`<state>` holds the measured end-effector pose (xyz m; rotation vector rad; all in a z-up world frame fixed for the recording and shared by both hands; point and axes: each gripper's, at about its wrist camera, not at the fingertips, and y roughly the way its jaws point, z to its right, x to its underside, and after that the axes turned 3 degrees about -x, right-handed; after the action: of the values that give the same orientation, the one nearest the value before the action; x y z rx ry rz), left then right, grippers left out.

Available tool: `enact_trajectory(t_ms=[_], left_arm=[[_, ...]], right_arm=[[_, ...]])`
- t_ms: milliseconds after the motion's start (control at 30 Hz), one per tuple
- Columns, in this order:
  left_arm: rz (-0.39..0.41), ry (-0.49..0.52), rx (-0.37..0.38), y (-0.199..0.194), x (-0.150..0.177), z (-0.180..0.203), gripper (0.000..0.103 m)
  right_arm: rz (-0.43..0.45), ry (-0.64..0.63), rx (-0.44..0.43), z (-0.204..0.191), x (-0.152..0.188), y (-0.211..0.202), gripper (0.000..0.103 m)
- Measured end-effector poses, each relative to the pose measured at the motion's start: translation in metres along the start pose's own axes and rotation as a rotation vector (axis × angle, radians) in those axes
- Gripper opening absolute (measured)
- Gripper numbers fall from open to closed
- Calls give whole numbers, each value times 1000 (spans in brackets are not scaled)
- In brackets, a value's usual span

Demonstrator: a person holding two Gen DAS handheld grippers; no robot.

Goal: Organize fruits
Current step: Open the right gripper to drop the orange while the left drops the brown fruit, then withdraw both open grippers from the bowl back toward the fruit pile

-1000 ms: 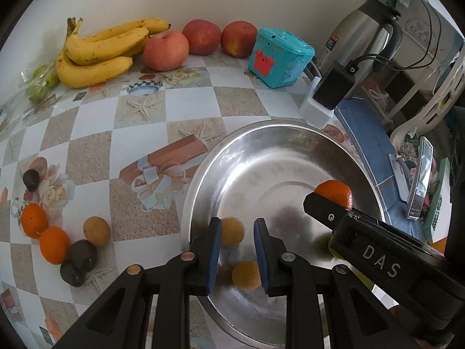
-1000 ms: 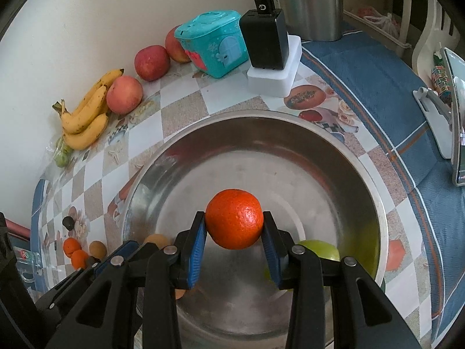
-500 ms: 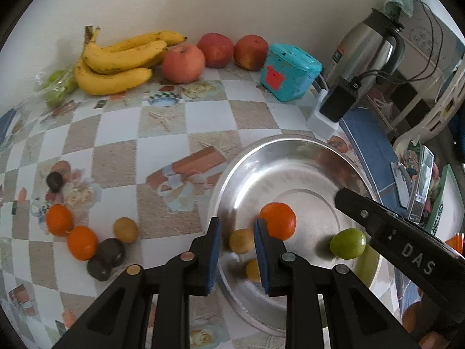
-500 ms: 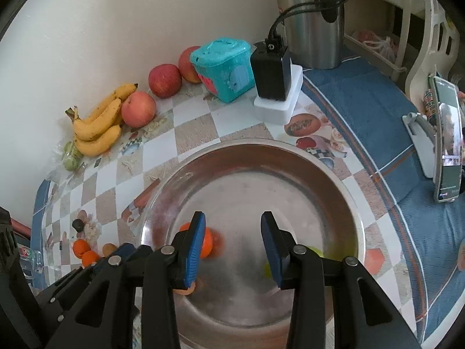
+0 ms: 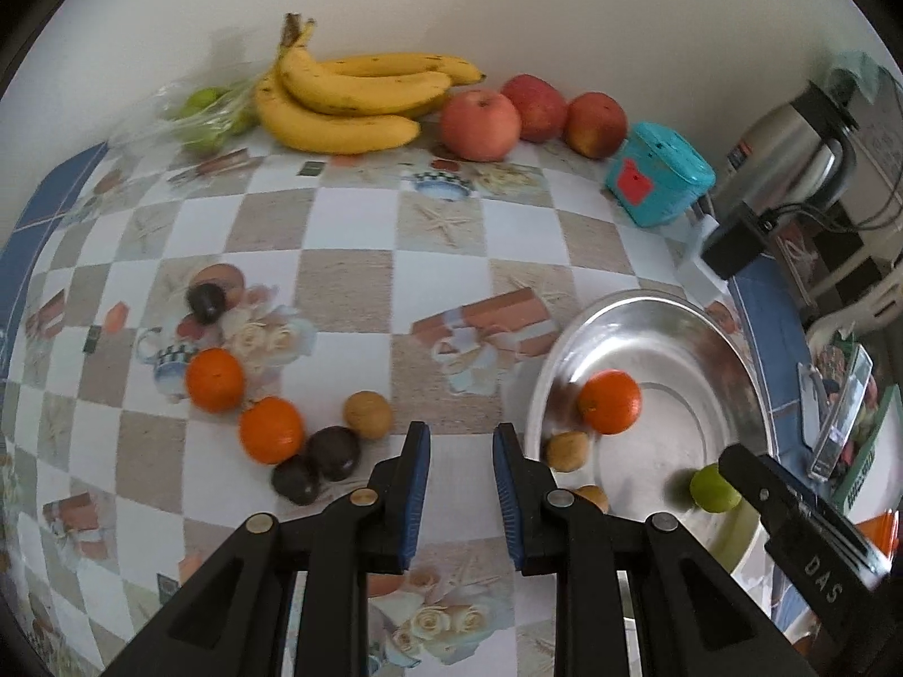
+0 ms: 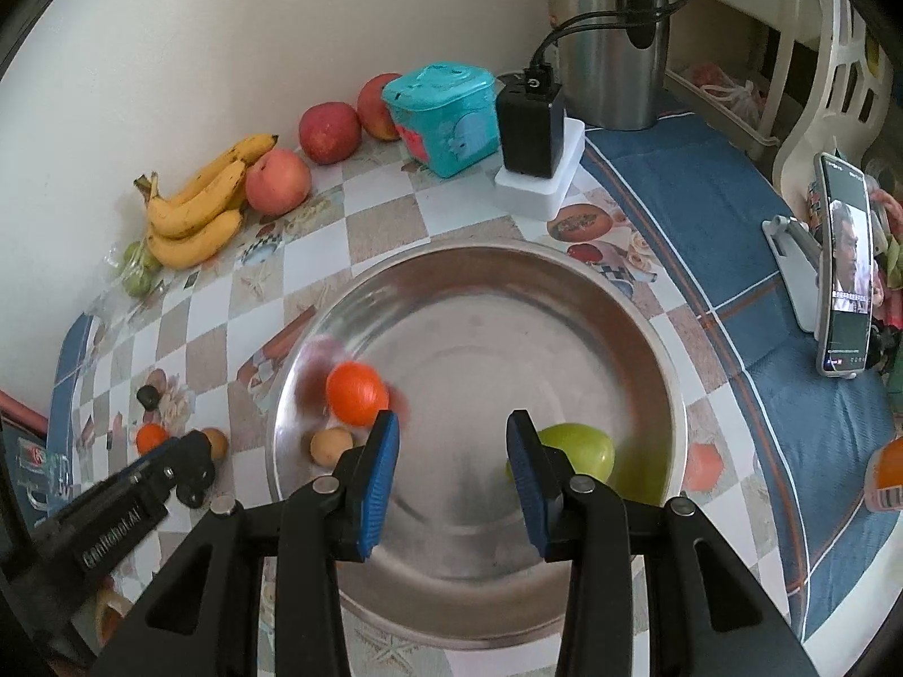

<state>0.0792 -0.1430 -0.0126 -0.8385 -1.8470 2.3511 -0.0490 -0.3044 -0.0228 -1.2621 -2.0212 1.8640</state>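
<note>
**Orange in bowl, both grippers empty**

Orange [image 6: 356, 394] is sitting inside the steel bowl [image 6: 649, 338], at its left side, w/ motion blur around it in the right wrist view. It's lying apart from both grippers, nothing touching it. Two small tan fruits [image 5: 567, 450] are lying just beside it toward the bowl's near-left wall; a green fruit [image 6: 575, 450] is resting at the bowl's near-right side, partly hidden behind a finger of the right gripper [image 6: 451, 474].

Right gripper is hanging over the bowl's near half, blue pads [image 6: 377, 485] standing wide apart, nothing between them. Left gripper [image 5: 460, 499] is hovering over the checkered tablecloth [image 5: 338, 282] just left of the bowl's rim, jaws apart too, narrower gap, nothing held.

On the cloth left of the bowl, a loose cluster is lying: two more oranges [image 5: 215, 379], one tan fruit [image 5: 368, 414], two dark fruits [image 5: 333, 452] touching each other, plus another dark fruit [image 5: 206, 299] further back, well apart.

Along the back wall: banana bunch [image 5: 350, 101], bagged green fruits [image 5: 203, 113] beside it, three apples [image 5: 480, 124] in a row, then a teal container [image 5: 657, 175]. Further right, a black adapter [image 6: 530, 132] is sitting on a white block, w/ a steel kettle [image 6: 612, 39] behind it. A phone on a stand [image 6: 844, 265] is standing at the far right on the blue cloth.
</note>
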Motion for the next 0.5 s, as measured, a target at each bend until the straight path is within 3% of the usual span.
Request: enact_trajectory(t_ms=[433,500], left_arm=[[-17,-22,-17,3,1,-8,26],[-20,-21,-25,4,1,-9,34]], right_arm=[[-27,-19,4,-7,3,6,41],[-33,-22,9,-7,3,8,41]])
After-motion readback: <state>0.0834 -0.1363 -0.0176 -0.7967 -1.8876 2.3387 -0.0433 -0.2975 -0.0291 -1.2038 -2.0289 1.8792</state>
